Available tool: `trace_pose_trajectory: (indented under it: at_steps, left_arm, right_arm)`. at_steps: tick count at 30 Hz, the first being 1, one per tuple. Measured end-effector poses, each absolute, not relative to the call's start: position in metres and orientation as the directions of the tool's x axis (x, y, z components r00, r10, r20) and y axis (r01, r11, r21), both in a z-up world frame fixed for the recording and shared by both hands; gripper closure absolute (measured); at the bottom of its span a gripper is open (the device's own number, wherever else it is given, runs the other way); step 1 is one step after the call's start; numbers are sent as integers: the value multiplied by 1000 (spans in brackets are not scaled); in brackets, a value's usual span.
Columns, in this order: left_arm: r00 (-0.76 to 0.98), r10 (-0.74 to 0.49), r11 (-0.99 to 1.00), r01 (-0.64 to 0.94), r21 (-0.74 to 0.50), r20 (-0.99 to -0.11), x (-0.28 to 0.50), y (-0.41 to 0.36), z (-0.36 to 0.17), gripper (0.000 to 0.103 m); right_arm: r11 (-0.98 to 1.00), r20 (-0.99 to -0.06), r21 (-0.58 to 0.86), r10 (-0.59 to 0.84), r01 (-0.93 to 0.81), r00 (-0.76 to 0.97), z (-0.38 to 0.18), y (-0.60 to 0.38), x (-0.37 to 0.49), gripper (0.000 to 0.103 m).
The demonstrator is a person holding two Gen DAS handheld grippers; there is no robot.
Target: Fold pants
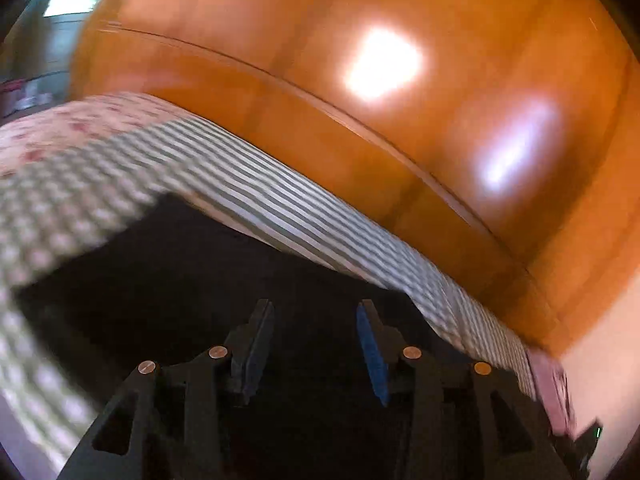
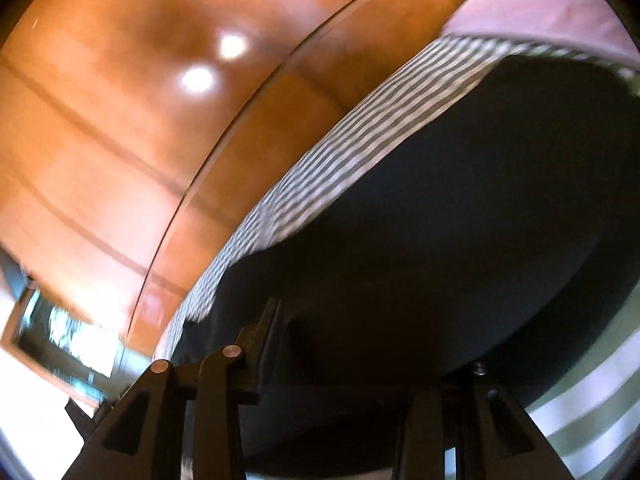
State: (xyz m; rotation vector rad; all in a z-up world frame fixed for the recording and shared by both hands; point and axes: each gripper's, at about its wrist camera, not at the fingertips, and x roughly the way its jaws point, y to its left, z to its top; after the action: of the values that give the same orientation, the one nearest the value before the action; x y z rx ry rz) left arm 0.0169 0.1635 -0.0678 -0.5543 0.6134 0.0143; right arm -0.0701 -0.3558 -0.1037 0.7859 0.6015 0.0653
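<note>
Left gripper (image 1: pixel 316 354): we see jaws apart, nothing between pads, dark pants (image 1: pixel 192 280) beneath on striped sheet (image 1: pixel 280 204). Right gripper (image 2: pixel 352 360): only one finger (image 2: pixel 260 344) visible, state unclear to us. Pants beside wooden headboard (image 1: pixel 360 120).

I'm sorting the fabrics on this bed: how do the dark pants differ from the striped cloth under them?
The dark pants are plain and near black; the striped cloth has grey-and-white stripes. The pants lie on top, while the cloth shows only as a band around them. Both are blurred in both views.
</note>
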Motion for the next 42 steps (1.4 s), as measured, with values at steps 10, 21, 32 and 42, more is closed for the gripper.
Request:
trace_pose_trajectory:
  at_steps: [10,21,32,42]
  left_arm:
    - [698,-260,937,15,-349,-667,83,70,-106,59]
    - [698,-302,907,1,-421,-650,75,76,-120,59]
    - [666,-272,928,-9,-372,-695,77,68,-109,59]
    - [650,-356,926,153,-344,-671,83,-3,-82,59]
  right_arm:
    - [584,-447,740,58,333,892,-108,-477,-86,75]
    - [587,-461,701,-62,406,885,-90,-478,-124,93]
    - [547,-541,639,-179,540,822,-80,-489,-165,82]
    - [862,-570,375,-76,341,818,-36,-399,-106,75]
